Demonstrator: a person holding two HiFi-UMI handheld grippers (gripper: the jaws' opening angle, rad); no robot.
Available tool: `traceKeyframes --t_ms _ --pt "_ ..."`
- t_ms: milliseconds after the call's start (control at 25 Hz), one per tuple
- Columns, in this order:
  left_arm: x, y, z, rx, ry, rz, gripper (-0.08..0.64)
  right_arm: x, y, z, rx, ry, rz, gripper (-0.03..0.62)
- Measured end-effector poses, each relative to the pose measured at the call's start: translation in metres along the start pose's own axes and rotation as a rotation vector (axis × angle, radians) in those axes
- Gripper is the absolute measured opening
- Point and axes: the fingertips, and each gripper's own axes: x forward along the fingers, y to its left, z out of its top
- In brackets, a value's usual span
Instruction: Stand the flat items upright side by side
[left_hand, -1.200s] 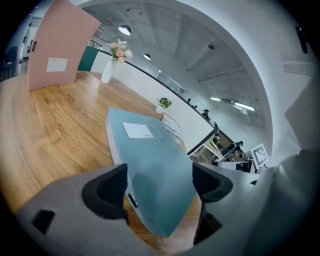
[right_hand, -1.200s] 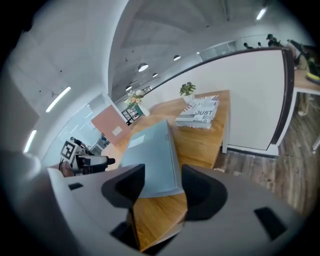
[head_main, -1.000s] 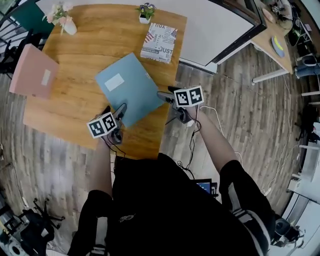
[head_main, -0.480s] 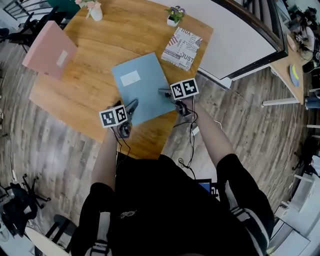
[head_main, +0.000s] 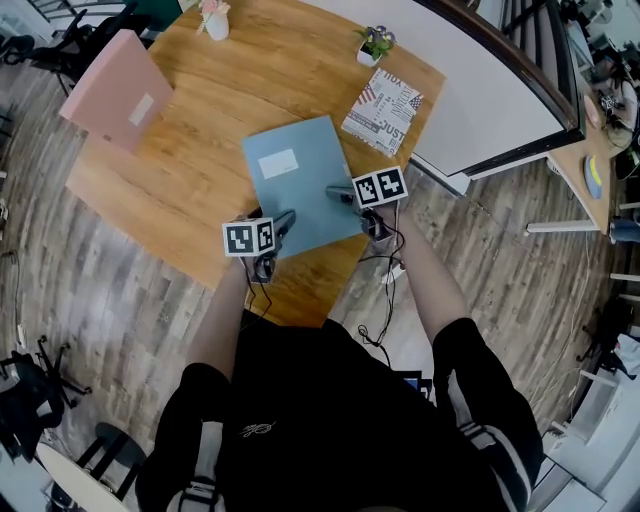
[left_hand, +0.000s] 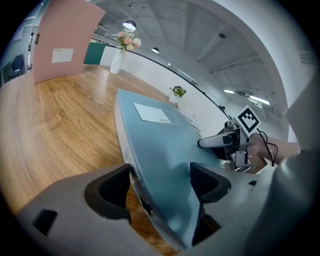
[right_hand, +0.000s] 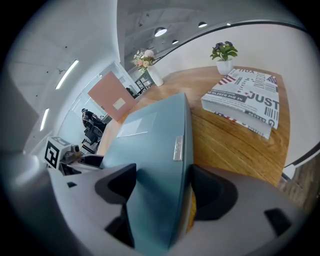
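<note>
A light blue binder (head_main: 295, 175) with a white label lies flat on the wooden table (head_main: 190, 180). My left gripper (head_main: 278, 225) straddles its near corner. In the left gripper view the binder (left_hand: 160, 135) runs between the jaws of that gripper (left_hand: 162, 175), which have just been closing, and the pads do not visibly press. My right gripper (head_main: 338, 193) straddles the binder's right edge. In the right gripper view the binder (right_hand: 150, 135) fills the gap of that gripper (right_hand: 160, 182), whose jaws have just been opening, and a sliver of wood shows beside one pad.
A pink folder (head_main: 115, 90) lies at the table's far left, overhanging the edge. A printed book (head_main: 385, 100) lies at the far right beside a small potted plant (head_main: 375, 45). A vase of flowers (head_main: 213, 20) stands at the back. A white board (head_main: 500, 90) lies beyond the table.
The right gripper has come in and down over the binder's right edge. The left gripper has sunk a little at the near corner. The binder still lies flat.
</note>
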Motion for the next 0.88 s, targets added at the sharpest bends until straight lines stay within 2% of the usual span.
traceKeyframes --t_ms 320,880 --pt "-0.023 0.017 -0.012 -0.015 0.021 0.014 0.387 0.011 0.028 -0.007 -0.02 0.027 0.002 0.35" --pt "-0.094 0.074 -0.051 -0.106 0.012 0.062 0.387 0.061 0.115 -0.009 -0.147 0.131 0.059 0.354"
